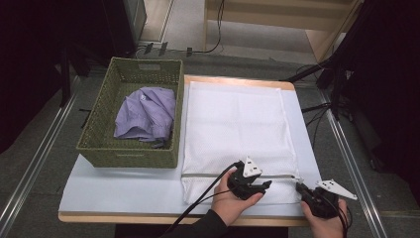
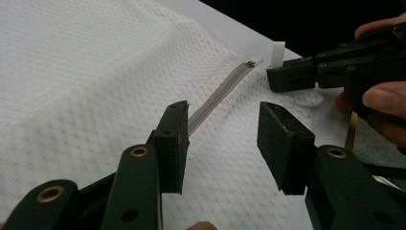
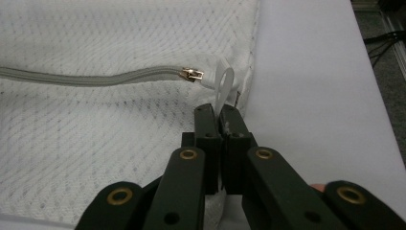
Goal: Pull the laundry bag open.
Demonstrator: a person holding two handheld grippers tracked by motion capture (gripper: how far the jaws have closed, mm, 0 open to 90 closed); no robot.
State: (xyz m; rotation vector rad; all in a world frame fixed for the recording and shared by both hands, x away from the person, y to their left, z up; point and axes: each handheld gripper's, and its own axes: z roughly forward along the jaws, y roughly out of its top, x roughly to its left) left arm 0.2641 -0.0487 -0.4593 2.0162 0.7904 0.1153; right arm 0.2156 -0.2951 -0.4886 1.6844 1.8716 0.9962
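A white mesh laundry bag (image 1: 237,124) lies flat on the table, its grey zipper (image 1: 213,175) running along the near end. The zipper slider (image 3: 191,74) sits near the bag's right edge and carries a white pull tab (image 3: 224,84). My right gripper (image 3: 217,115) is shut on that tab, at the bag's front right corner (image 1: 298,186). My left gripper (image 2: 222,134) hovers open just over the mesh beside the zipper (image 2: 215,98), nothing between its pads, pointing toward the right gripper (image 2: 297,76). In the high view the left gripper (image 1: 266,185) sits a short way left of the right one.
A green woven basket (image 1: 99,144) stands at the table's left and holds a crumpled purple shirt (image 1: 146,114). Bare white tabletop (image 1: 124,191) lies in front of the basket. The table's front edge is just below both hands, and cables trail from the grippers.
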